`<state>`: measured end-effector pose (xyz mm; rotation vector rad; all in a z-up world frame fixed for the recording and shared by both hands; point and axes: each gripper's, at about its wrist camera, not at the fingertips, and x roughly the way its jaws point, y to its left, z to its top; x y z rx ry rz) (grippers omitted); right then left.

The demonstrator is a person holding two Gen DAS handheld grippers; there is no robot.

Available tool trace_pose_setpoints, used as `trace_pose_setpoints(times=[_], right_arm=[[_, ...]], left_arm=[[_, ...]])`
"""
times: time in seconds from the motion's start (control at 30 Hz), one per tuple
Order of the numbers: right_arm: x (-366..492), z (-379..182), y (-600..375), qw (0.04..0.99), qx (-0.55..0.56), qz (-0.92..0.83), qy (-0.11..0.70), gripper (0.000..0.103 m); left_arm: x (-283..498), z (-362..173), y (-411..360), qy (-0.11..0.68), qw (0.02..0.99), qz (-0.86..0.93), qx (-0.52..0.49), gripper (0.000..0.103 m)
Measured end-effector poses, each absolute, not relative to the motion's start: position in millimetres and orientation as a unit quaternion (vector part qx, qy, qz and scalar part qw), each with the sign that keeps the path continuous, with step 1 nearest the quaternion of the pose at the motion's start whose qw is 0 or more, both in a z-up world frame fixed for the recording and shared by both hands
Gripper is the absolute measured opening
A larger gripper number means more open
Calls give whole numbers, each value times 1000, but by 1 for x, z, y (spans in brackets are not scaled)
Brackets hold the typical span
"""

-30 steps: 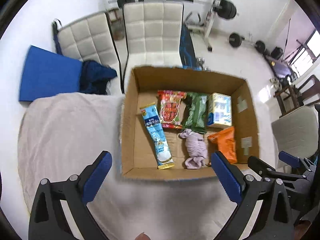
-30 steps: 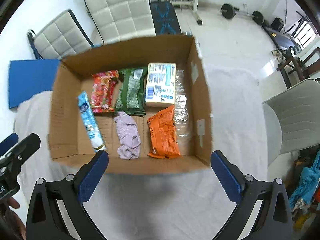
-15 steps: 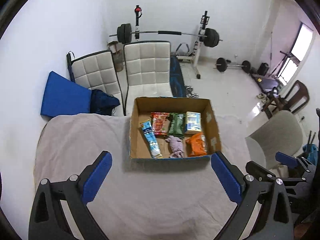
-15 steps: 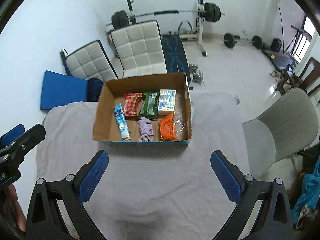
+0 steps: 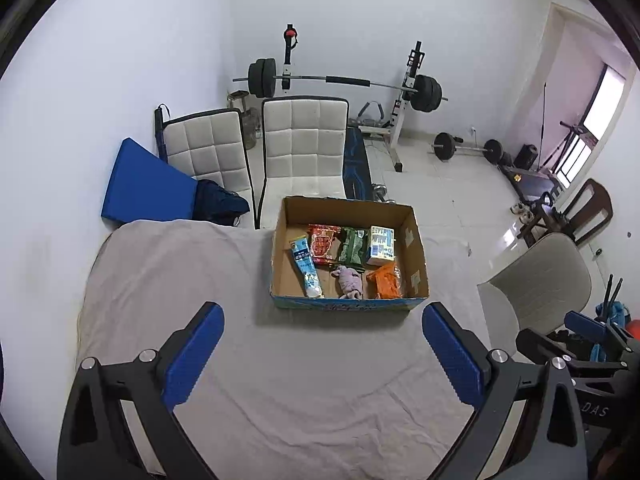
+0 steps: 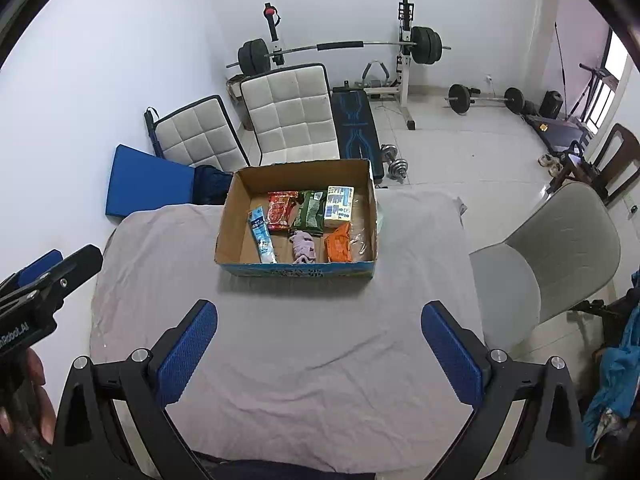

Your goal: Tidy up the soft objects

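An open cardboard box point(image 5: 280, 268) point(image 6: 228, 228) stands on the far part of a table covered with a grey cloth point(image 5: 280, 380) point(image 6: 320, 340). Inside lie a blue tube pack point(image 5: 306, 268) point(image 6: 262, 236), a red packet point(image 5: 323, 240) point(image 6: 279, 210), a green packet point(image 5: 352, 245) point(image 6: 310, 212), a white and blue carton point(image 5: 381, 242) point(image 6: 339, 206), a lilac cloth point(image 5: 348, 280) point(image 6: 303, 246) and an orange packet point(image 5: 384, 285) point(image 6: 338, 248). My left gripper point(image 5: 323, 360) and right gripper point(image 6: 319, 356) are both open and empty, held high above the near part of the table.
Two white padded chairs point(image 5: 304, 144) and a blue mat point(image 5: 144, 184) stand behind the table. A grey chair point(image 6: 560, 248) is at the right. A barbell rack point(image 5: 344, 84) and weights are on the floor at the back.
Both grippers have pulled up and back from right over the box, so the box now looks small and the whole table and room show.
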<state>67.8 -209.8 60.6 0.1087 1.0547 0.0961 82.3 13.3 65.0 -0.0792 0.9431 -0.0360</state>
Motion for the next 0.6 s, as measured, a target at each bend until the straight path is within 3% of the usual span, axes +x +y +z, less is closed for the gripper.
trace_pose_setpoints(times=[0.6], right_arm=[[84,64,-211,881,42,21,471,103]], left_arm=[[88,63,10,428,903,-6,-23,103]])
